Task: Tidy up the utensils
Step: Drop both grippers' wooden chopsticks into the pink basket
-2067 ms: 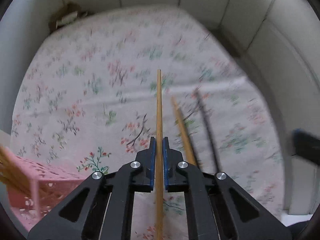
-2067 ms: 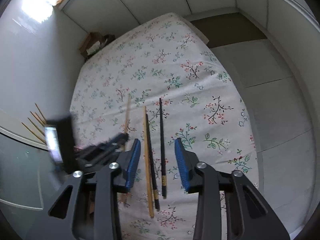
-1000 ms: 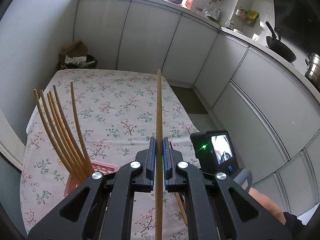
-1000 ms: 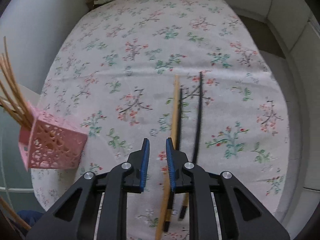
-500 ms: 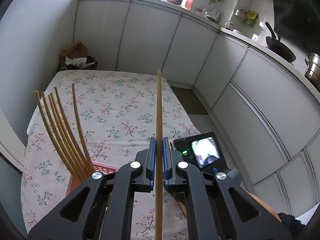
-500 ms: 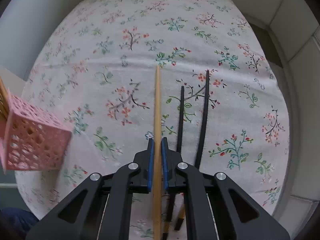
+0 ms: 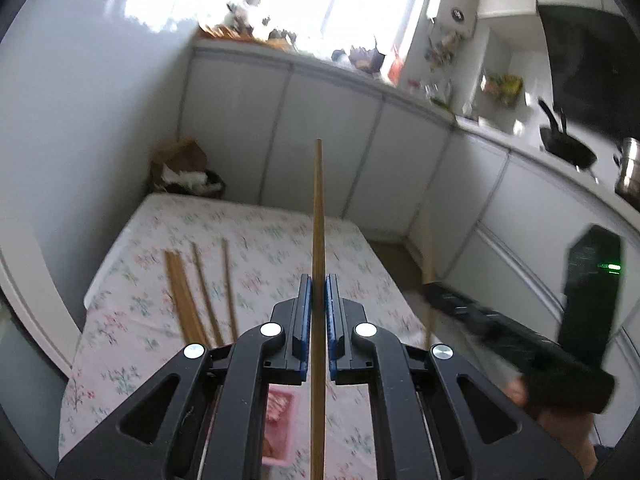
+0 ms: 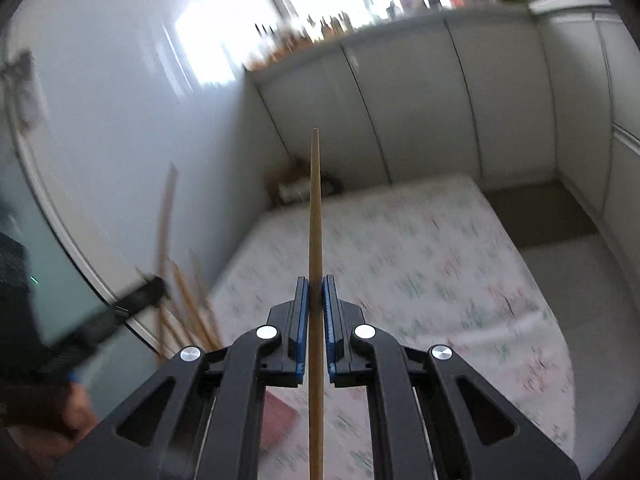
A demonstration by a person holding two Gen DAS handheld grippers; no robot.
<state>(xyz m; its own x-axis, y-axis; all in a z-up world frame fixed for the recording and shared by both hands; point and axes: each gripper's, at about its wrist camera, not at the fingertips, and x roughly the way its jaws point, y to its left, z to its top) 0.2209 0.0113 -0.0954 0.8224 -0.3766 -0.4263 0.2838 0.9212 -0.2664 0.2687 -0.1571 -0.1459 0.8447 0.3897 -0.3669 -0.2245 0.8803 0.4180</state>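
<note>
My left gripper is shut on a wooden chopstick that points up and away. Below it, between the arms, I see the pink basket, with several wooden chopsticks standing in it to the left. My right gripper is shut on another wooden chopstick, lifted well above the table. The right view shows the pink basket low left and the standing chopsticks, blurred. The right gripper shows blurred at the right of the left wrist view.
The table with a floral cloth lies below, also in the right wrist view. White cabinets run behind and to the right. A cardboard box stands beyond the far table corner. The two black chopsticks are not in view.
My right gripper has lifted its wooden chopstick off the cloth and tilted upward, moving toward the basket. My left gripper has tilted upward with its chopstick, over the basket.
</note>
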